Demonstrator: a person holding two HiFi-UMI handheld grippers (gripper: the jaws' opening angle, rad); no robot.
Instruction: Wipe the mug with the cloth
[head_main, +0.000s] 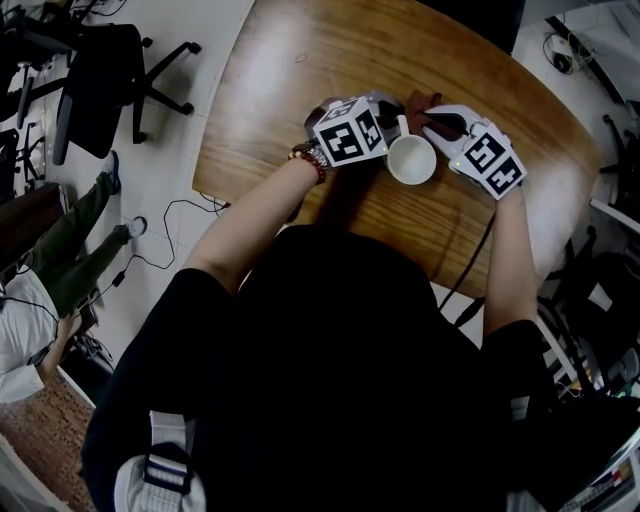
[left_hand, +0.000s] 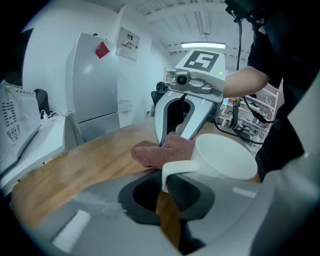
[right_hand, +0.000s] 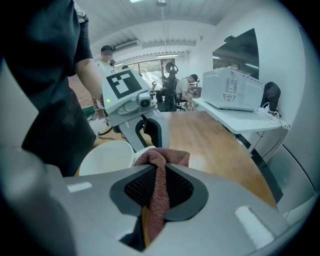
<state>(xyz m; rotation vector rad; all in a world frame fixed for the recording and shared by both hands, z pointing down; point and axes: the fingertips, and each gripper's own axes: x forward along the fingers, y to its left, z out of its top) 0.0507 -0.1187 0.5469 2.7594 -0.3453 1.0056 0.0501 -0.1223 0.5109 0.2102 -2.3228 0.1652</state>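
Observation:
A white mug (head_main: 411, 159) stands on the wooden table (head_main: 300, 70) between my two grippers. My left gripper (head_main: 392, 122) is shut on the mug's handle (left_hand: 172, 170), and the mug's open rim (left_hand: 225, 157) shows just right of its jaws. The reddish-brown cloth (right_hand: 159, 175) is pinched in my right gripper (right_hand: 155, 187), bunched up past the tips. In the head view the right gripper (head_main: 432, 120) sits just beyond the mug with the cloth (head_main: 424, 103) at its tips. From the left gripper view the cloth (left_hand: 157, 152) hangs beside the mug, under the right gripper (left_hand: 172, 137).
An office chair (head_main: 100, 80) and a seated person's legs (head_main: 70, 245) are on the floor left of the table. A white appliance (right_hand: 232, 90) stands on a side desk. A tall white cabinet (left_hand: 95, 85) is beyond the table. People sit far back (right_hand: 187, 87).

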